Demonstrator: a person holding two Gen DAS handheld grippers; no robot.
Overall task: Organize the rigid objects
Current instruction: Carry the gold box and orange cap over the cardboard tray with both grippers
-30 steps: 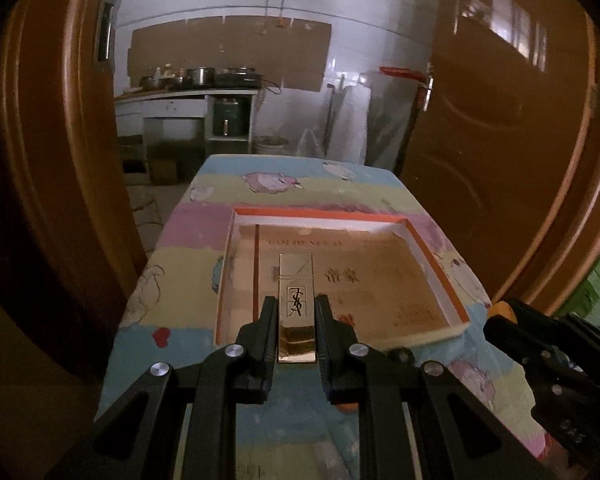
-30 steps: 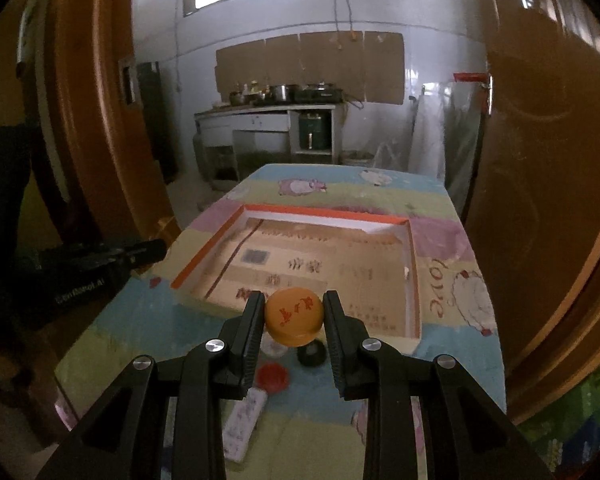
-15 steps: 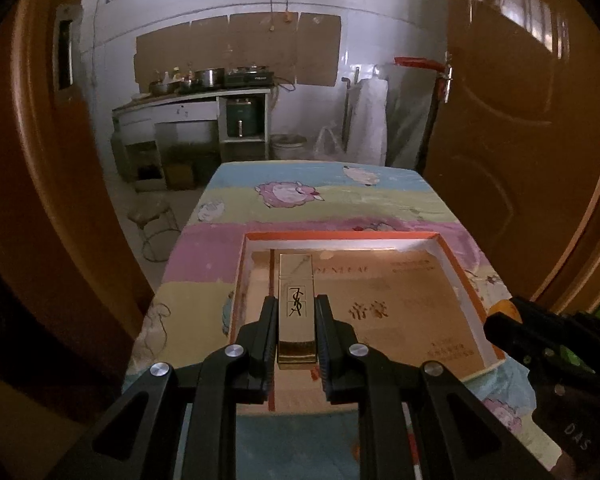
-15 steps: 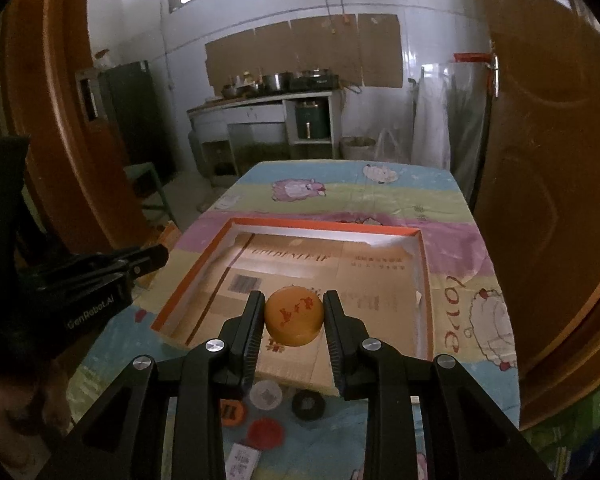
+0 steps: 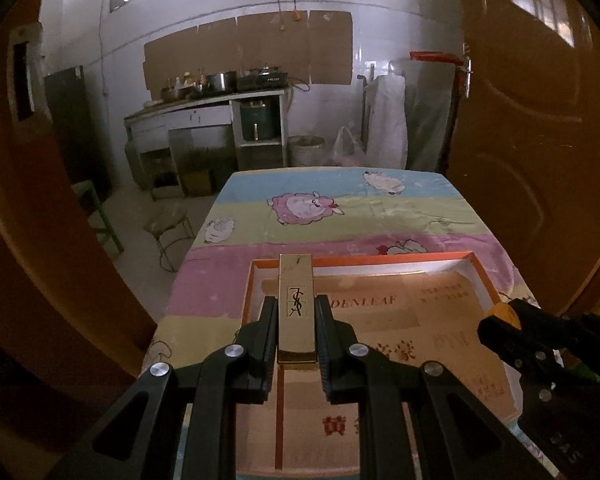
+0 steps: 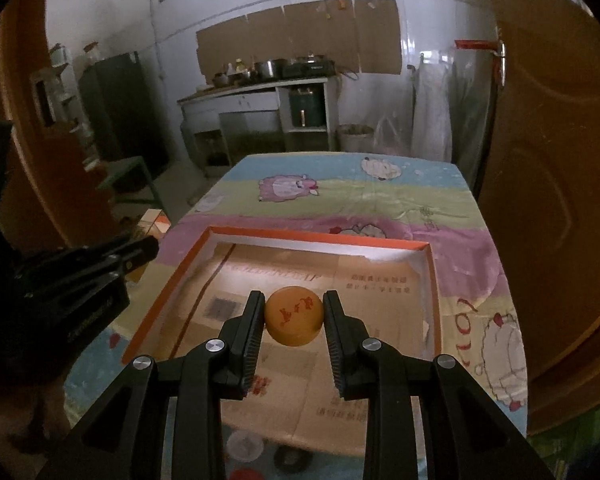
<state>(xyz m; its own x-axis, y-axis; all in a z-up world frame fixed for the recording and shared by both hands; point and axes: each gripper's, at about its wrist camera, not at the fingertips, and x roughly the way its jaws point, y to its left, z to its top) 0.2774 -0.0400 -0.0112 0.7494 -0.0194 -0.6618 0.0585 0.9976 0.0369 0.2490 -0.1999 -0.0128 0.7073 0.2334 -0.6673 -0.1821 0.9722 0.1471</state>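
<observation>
My left gripper [image 5: 296,306] is shut on a gold rectangular lipstick case [image 5: 296,304] with a black monogram, held lengthwise above the left part of a shallow orange-rimmed cardboard box [image 5: 380,259]. My right gripper [image 6: 294,312] is shut on a round orange disc [image 6: 294,316] with red characters, held over the middle of the same box [image 6: 316,237]. In the left wrist view the right gripper [image 5: 500,326] shows at the right edge. The left gripper [image 6: 140,248] appears at the left of the right wrist view.
The box lies on a table under a striped cartoon-sheep cloth [image 5: 340,208]. Small round caps [image 6: 244,446] lie on the cloth in front of the box. Brown wooden doors [image 5: 540,140] flank the table. A green stool [image 6: 132,180] and a kitchen counter [image 6: 256,92] stand beyond.
Both grippers have moved forward over the table with their objects still held: from before the box's near edge to above its inside. The caps have slid toward the bottom of the right view.
</observation>
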